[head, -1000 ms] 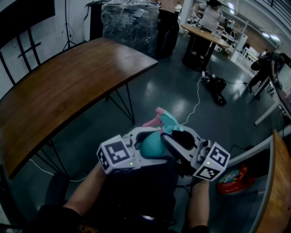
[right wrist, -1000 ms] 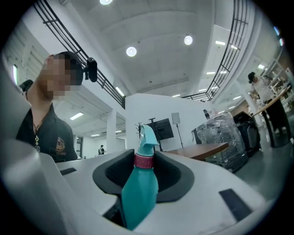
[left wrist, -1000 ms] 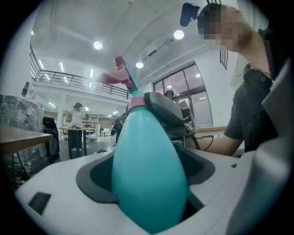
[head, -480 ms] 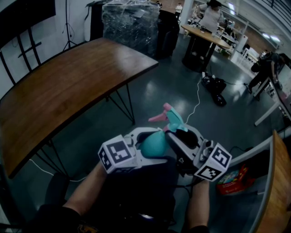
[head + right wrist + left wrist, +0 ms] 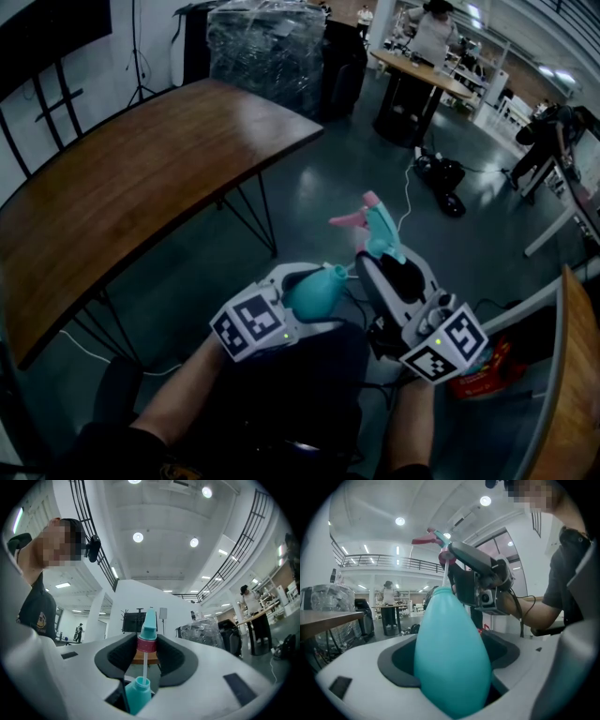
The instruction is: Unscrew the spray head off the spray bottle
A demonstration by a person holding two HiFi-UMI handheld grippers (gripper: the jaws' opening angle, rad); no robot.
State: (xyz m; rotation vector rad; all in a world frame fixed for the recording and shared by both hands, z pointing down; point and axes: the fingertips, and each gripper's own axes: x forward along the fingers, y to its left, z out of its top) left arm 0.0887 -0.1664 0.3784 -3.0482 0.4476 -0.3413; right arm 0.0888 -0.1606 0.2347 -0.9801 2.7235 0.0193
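Seen from the head view, the person's two bare forearms (image 5: 178,398) reach forward from the bottom edge, each holding a white gripper with a cube of square black-and-white markers at its back. The left gripper (image 5: 302,283) is clamped around the fat belly of a teal spray bottle (image 5: 321,289); in the left gripper view the bottle (image 5: 451,653) fills the gap between the dark pads, which press on both its sides, and its neck tilts up and away. Just beyond and to the right, the right gripper (image 5: 379,261) grips the spray head (image 5: 382,231), a teal piece with a pink trigger pointing left. In the right gripper view the jaws close on the pink collar (image 5: 146,644) of the spray head (image 5: 149,623). The collar sits lifted clear above the bottle's open neck (image 5: 139,686), and a thin white tube (image 5: 144,665) runs from the collar down into that opening. Both things are held in the air above a dark glossy floor (image 5: 319,187). Farther off to the left stands a long curved wooden table (image 5: 141,178) on thin black legs. Behind it is a large load wrapped in clear plastic (image 5: 267,47). A white cable (image 5: 405,202) trails across the floor. At the far right, a person (image 5: 433,33) stands at another table (image 5: 422,73).
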